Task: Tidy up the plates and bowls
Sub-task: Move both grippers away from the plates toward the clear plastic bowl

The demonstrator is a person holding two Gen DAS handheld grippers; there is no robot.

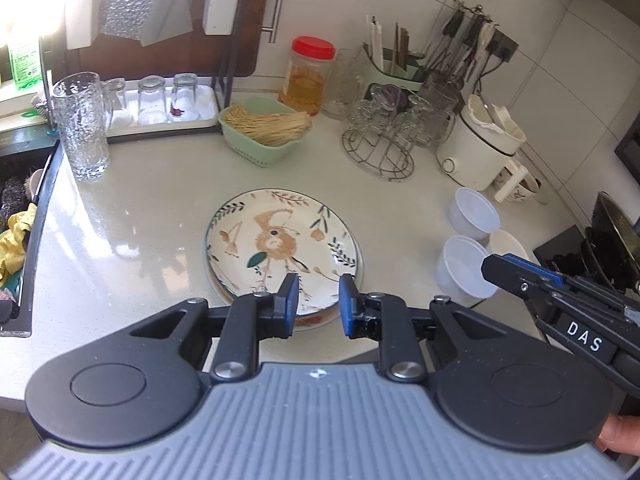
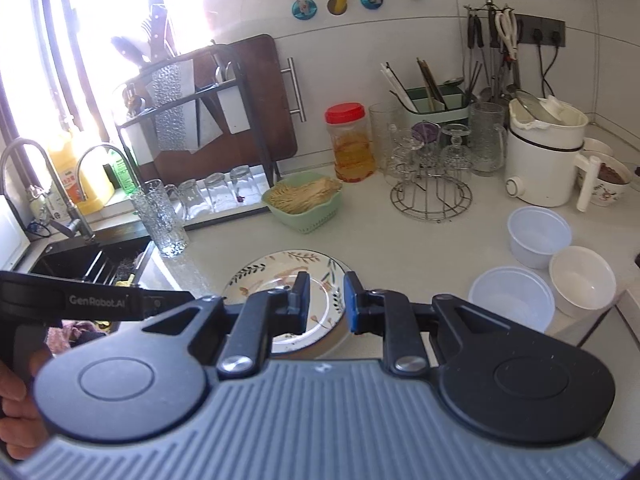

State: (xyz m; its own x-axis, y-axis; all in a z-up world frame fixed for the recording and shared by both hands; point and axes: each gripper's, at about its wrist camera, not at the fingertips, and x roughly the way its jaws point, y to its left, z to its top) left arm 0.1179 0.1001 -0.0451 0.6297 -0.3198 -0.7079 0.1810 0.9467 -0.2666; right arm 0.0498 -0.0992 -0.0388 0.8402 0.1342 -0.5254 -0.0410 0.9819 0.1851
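A: We see round glazed plates [image 1: 280, 240] stacked flat mid-counter [image 1: 120, 240] — bird motif's long axis runs toward us. Three smooth white bowls [image 1: 472, 212] sit right.

B: Left gripper [image 1: 319, 294], right gripper [image 2: 327, 294] — both narrowed to minimum, nothing held.

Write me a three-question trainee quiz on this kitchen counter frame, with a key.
1. True or false: the flower-patterned ceramic plate lies on top of another plate.
2. How many white round bowls stand to the right of the plates? A) one B) three C) five
3. Fill in: the pale green plastic basket holds ____ noodles.

Key:
1. True; a second rim shows beneath it.
2. B.
3. Dry; they lie in a bundle. Neither the left gripper nor the right gripper holds anything.
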